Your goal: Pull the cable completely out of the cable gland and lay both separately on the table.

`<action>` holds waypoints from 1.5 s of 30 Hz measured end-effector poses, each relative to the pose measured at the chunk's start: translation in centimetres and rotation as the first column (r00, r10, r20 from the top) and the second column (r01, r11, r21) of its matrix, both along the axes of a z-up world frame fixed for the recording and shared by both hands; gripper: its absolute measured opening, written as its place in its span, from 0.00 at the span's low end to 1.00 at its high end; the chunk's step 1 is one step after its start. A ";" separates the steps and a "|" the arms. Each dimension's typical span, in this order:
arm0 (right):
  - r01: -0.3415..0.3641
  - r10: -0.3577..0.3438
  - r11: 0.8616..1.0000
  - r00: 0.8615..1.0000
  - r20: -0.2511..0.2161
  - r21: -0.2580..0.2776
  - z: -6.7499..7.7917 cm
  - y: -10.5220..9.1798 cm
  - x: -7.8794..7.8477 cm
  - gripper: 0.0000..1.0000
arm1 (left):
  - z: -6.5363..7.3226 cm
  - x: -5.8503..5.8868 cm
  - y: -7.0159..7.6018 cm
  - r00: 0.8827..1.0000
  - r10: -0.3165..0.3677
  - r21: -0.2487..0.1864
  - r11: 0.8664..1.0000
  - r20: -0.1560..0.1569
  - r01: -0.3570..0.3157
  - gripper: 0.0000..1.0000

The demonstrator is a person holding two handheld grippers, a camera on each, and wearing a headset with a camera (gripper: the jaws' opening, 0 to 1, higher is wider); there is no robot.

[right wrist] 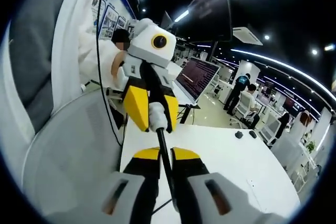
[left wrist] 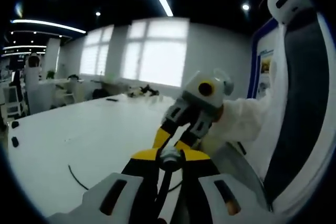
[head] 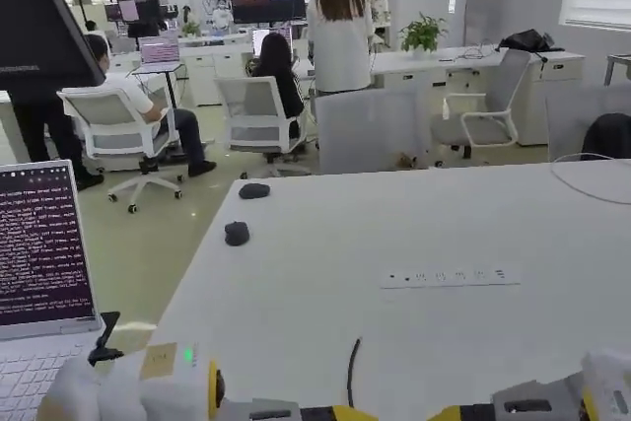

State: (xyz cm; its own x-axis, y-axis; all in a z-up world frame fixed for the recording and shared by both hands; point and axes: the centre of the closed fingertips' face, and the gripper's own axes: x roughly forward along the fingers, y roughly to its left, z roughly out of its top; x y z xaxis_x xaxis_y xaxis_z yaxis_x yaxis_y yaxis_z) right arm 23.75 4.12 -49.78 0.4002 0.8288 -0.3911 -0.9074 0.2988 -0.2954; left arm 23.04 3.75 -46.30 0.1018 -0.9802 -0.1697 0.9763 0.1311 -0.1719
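The likeliest failure is a slip. The right gripper [right wrist: 160,153] pinches only the thin black cable [right wrist: 164,169], and if the seal holds the sheath tightly, the jaws may slide along it instead of drawing it out. A pull off the axis of the gland [right wrist: 156,116] would probably bind the cable, or twist the gland out of the left gripper [left wrist: 168,153]. Both grippers sit at the bottom edge of the head view, at the near edge of the bench [head: 394,234], so a gland that pops free could fall off the bench. The loose length of cable curving over the bench at the lower left of the left gripper view could flick about when the end comes free.

The left jaws are closed on the small pale gland, at the lower centre of the left gripper view. The right jaws are closed on the cable just below the gland, with nothing else between their yellow tips. The cable appears to run into the gland, not yet pulled out, and the two are not yet laid down apart.
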 end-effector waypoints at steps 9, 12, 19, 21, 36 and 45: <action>0.073 -0.073 0.997 0.997 -0.001 -0.010 0.6 -1.6 -0.8 0.04 | 1.0 -0.3 0.8 1.000 0.004 -0.056 0.998 -0.026 -0.006 0.16; 0.100 -0.100 0.995 0.995 -0.023 0.003 0.4 -1.9 -1.2 0.04 | 1.0 -0.6 0.7 1.000 0.008 -0.060 0.998 -0.021 -0.009 0.16; 0.121 -0.125 0.990 0.991 -0.055 -0.069 -1.8 -3.0 -1.9 0.02 | 0.8 -0.7 1.1 0.999 0.011 -0.088 0.996 -0.049 -0.015 0.16; 0.141 -0.145 0.988 0.987 -0.065 -0.064 -2.0 -3.3 -1.7 0.02 | 0.8 -0.5 1.2 0.998 0.018 -0.093 0.995 -0.053 -0.023 0.16; 0.195 -0.204 0.978 0.971 -0.122 -0.080 -4.2 -5.8 -0.5 0.02 | 0.4 0.8 3.0 0.994 0.088 -0.100 0.991 -0.060 -0.094 0.16; 0.203 -0.222 0.971 0.962 -0.160 -0.127 -6.6 -7.0 1.1 0.02 | 0.4 2.1 5.5 0.983 0.174 -0.111 0.977 -0.061 -0.180 0.16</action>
